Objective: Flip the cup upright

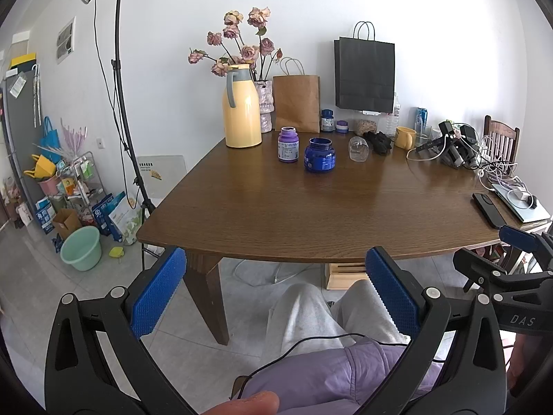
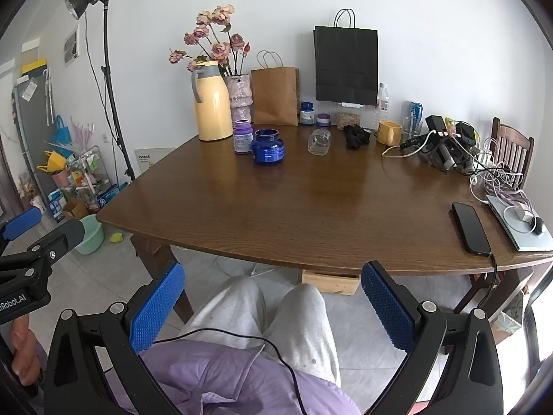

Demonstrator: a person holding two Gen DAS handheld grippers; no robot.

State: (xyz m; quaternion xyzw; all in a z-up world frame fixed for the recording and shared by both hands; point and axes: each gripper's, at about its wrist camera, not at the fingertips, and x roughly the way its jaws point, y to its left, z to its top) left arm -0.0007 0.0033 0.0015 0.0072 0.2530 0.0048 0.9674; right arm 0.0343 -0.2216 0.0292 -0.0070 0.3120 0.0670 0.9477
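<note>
A clear plastic cup (image 1: 358, 148) lies on its side on the far part of the brown wooden table (image 1: 311, 214); it also shows in the right wrist view (image 2: 319, 141). My left gripper (image 1: 275, 259) is open and empty, held in front of the table's near edge above the person's lap. My right gripper (image 2: 272, 273) is open and empty too, likewise short of the table edge. Both are far from the cup. The right gripper also shows at the right edge of the left wrist view (image 1: 518, 242).
Near the cup stand a dark blue jar (image 1: 319, 155), a purple bottle (image 1: 288, 145), a yellow thermos jug (image 1: 241, 107), a black cloth (image 1: 379, 141) and a yellow mug (image 1: 405, 137). A phone (image 2: 470, 227), laptop (image 2: 518, 228) and tangled cables lie at the right.
</note>
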